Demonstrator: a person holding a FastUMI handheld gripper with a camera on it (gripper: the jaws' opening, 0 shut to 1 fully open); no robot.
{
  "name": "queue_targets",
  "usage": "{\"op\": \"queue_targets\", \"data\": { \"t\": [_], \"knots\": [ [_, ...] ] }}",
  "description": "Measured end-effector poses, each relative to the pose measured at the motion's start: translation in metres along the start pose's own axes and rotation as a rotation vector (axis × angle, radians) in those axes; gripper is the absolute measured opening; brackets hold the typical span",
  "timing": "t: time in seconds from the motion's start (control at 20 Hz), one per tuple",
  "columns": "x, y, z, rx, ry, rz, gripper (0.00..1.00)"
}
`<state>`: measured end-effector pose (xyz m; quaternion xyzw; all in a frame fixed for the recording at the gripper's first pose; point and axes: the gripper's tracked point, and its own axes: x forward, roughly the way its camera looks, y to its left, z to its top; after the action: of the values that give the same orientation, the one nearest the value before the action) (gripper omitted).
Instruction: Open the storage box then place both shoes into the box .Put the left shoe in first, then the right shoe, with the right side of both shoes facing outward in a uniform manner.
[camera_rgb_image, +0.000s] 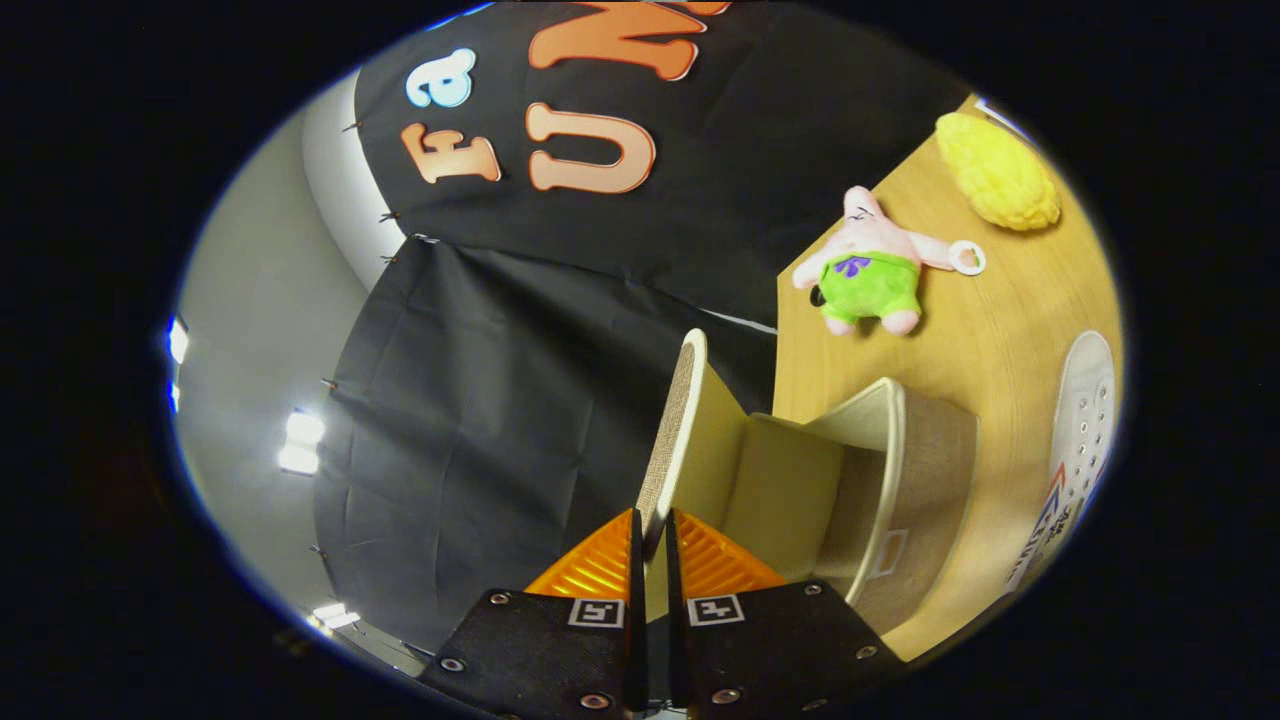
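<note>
The main risk, as I judge it, is the lid (678, 425) slipping out of the pinch. The fingers hold it only by its thin near edge, and it stands swung up almost on end, so a small twist of the wrist could let it drop shut again over the storage box (905, 490). Pulling too hard is the other worry: the box looks light and soft-sided, and a strong tug on the lid might drag or tip it across the wooden table (990, 330) and perhaps nudge the shoe beside it.

On the left hangs the black cloth wall (480, 420), with a pale wall and bright lights further left.

In the middle, the gripper (650, 535) is closed almost fully, with only a narrow slit between its fingers. The lid's edge sits in that slit and both fingers appear to press on it, so it has hold of the lid.

Just right of the fingers, the storage box stands open, its pale inside bare as far as can be seen, its woven side facing right.

Further away on the table lies a pink and green plush toy (872, 270), and beyond it a yellow knobbly object (998, 172). At the far right, near the box, lies a white shoe (1085, 415) with eyelets showing; which shoe of the pair it is I cannot tell.
</note>
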<state>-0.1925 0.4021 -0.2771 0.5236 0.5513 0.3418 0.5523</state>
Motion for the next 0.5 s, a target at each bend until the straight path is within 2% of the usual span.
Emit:
{"op": "queue_targets", "data": {
  "t": [0.25,0.5],
  "knots": [
    [0.054,0.046,-0.003,-0.062,0.052,0.019,0.09],
    [0.109,0.062,-0.019,-0.118,0.060,-0.036,0.11]
  ]
}}
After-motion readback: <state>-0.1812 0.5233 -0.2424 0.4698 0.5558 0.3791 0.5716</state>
